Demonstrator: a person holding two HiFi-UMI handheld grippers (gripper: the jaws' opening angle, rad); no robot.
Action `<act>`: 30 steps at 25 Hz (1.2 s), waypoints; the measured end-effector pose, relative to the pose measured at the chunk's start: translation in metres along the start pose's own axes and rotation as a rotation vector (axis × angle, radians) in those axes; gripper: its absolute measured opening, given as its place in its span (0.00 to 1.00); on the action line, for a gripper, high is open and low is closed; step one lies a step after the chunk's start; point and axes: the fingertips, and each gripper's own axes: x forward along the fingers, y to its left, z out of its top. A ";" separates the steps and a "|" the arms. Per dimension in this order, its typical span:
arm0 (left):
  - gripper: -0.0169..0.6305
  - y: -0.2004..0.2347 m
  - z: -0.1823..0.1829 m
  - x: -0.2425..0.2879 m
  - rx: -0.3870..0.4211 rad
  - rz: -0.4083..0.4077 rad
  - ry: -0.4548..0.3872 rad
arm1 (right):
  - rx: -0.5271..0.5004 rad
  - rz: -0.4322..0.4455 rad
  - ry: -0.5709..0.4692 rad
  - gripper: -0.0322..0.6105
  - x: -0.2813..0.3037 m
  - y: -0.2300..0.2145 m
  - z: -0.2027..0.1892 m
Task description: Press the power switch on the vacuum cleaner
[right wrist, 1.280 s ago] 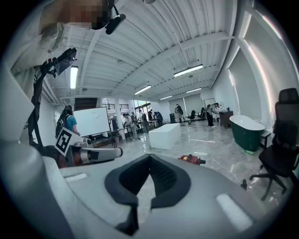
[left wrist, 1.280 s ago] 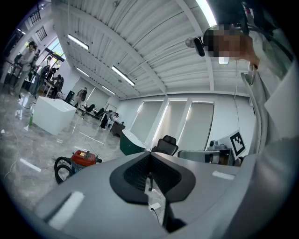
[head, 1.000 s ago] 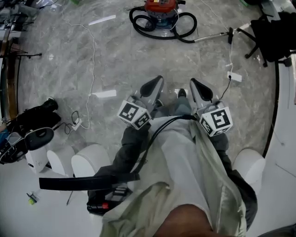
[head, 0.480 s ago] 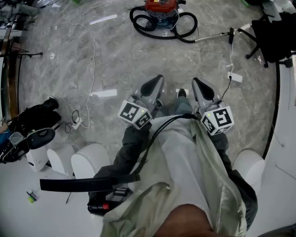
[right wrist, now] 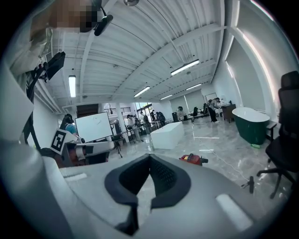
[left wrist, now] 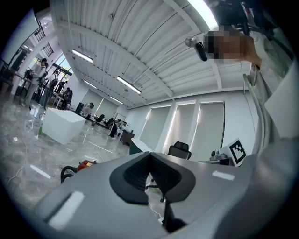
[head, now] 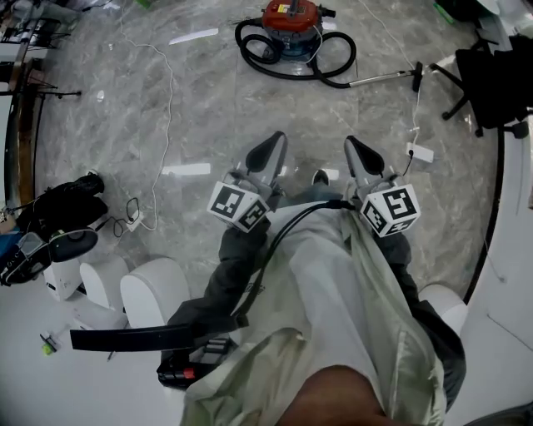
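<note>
The vacuum cleaner (head: 289, 18) is a red canister on the marble floor far ahead, ringed by its black hose (head: 265, 52), with the wand (head: 376, 79) lying off to the right. It shows small in the left gripper view (left wrist: 83, 165) and the right gripper view (right wrist: 194, 159). My left gripper (head: 266, 151) and right gripper (head: 359, 153) are held side by side at waist height, well short of the vacuum. Both are shut with nothing between their pads, as the left gripper (left wrist: 150, 164) and the right gripper (right wrist: 150, 164) show in their own views.
A white cord (head: 169, 91) runs down the floor to a power strip (head: 136, 221) on the left. A black bag (head: 60, 210) and white round bases (head: 155, 287) sit at lower left. A black office chair (head: 493, 73) stands at right, with a white adapter (head: 420, 153) nearby.
The vacuum sits slightly lower and nearer in the head view. Both grippers have shifted a little forward and stay shut.
</note>
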 end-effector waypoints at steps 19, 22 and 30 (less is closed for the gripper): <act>0.03 0.051 0.004 0.134 -0.016 0.066 0.005 | 0.035 0.024 0.065 0.05 0.074 -0.127 0.018; 0.03 0.089 0.009 0.169 -0.025 0.060 0.024 | 0.032 0.000 0.074 0.05 0.108 -0.151 0.027; 0.03 0.227 0.048 0.275 -0.070 0.033 0.093 | 0.015 -0.063 0.098 0.05 0.261 -0.212 0.082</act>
